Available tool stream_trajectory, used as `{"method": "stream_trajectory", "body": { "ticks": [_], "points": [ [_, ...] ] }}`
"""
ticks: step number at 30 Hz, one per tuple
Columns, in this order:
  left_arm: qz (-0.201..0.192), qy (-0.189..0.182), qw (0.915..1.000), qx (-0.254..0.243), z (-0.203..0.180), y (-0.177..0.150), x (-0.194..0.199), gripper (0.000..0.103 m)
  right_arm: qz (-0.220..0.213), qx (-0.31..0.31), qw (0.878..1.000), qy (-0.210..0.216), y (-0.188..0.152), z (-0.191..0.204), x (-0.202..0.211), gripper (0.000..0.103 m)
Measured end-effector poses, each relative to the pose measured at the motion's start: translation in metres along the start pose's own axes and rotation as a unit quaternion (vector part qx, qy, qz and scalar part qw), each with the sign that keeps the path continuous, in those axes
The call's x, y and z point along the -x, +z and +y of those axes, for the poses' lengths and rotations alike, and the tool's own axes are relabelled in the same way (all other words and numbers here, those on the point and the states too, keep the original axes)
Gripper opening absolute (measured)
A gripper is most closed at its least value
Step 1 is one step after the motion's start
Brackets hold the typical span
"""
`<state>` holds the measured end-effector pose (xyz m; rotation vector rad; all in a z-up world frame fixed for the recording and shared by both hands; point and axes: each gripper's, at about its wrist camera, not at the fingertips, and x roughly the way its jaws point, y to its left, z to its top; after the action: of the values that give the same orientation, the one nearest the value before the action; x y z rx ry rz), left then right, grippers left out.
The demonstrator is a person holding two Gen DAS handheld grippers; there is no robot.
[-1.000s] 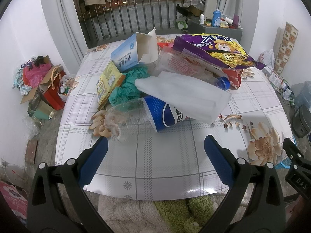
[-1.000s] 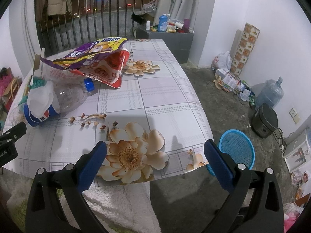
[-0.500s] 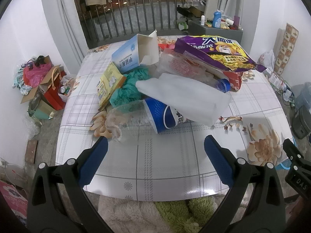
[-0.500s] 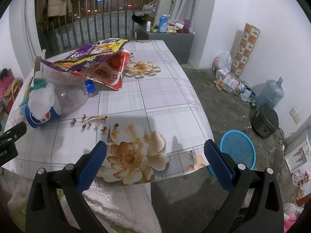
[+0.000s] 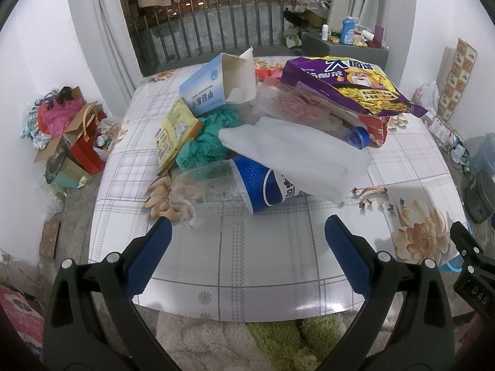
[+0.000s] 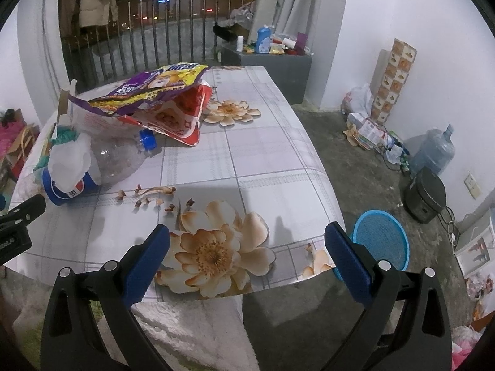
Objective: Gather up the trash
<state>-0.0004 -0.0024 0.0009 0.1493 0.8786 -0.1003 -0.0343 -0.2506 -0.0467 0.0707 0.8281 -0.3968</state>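
Observation:
A heap of trash lies on the flowered table (image 5: 256, 259): a clear plastic bottle with a blue label (image 5: 235, 182), a white plastic bag (image 5: 297, 154) draped over it, a purple snack bag (image 5: 349, 86), a crumpled green bag (image 5: 207, 142), a yellow packet (image 5: 176, 130) and an open blue-and-white carton (image 5: 216, 86). My left gripper (image 5: 247, 238) hovers open just short of the bottle, holding nothing. My right gripper (image 6: 247, 241) is open over the table's near right edge, away from the heap. The bottle (image 6: 102, 164) and purple bag (image 6: 148, 89) lie to its far left.
A blue mesh basket (image 6: 380, 241) stands on the floor right of the table. Nearby are a dark cooker (image 6: 427, 194), a water jug (image 6: 433, 151) and scattered papers (image 6: 368, 130). Bags and boxes (image 5: 68, 136) are piled on the floor at left. A fuzzy cover (image 5: 216, 340) lies below the table edge.
Both grippers have edged slightly forward toward the table; the heap appears a little closer in the left wrist view. Nothing on the table has moved.

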Motion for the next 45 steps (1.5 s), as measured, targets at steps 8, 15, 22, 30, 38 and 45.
{"method": "stream_trajectory", "body": {
  "ticks": [8, 15, 22, 30, 38, 45],
  "points": [
    [-0.007, -0.007, 0.9998, 0.015, 0.007, 0.003, 0.000, 0.096, -0.048, 0.002, 0.999, 0.026, 0.013, 0.003, 0.009, 0.098],
    [-0.034, -0.067, 0.9957, 0.054, 0.035, 0.008, 0.001, 0.096, -0.093, -0.001, 0.993, 0.075, 0.036, 0.010, 0.018, 0.098],
    [-0.072, -0.156, 0.9742, 0.146, 0.082, 0.010, 0.000, 0.096, -0.119, -0.025, 0.988, 0.100, 0.055, 0.012, 0.023, 0.098],
    [-0.139, -0.147, 0.9744, 0.098, 0.091, 0.033, 0.001, 0.096, -0.106, -0.052, 0.983, 0.138, 0.084, 0.006, 0.007, 0.097],
    [-0.176, -0.122, 0.9748, 0.063, 0.090, 0.077, -0.016, 0.094, -0.055, -0.086, 0.979, 0.177, 0.120, 0.005, -0.037, 0.085],
    [-0.123, -0.101, 0.9848, 0.070, 0.090, 0.117, -0.070, 0.064, -0.019, -0.101, 0.976, 0.191, 0.143, 0.007, -0.075, 0.078]
  ]
}}
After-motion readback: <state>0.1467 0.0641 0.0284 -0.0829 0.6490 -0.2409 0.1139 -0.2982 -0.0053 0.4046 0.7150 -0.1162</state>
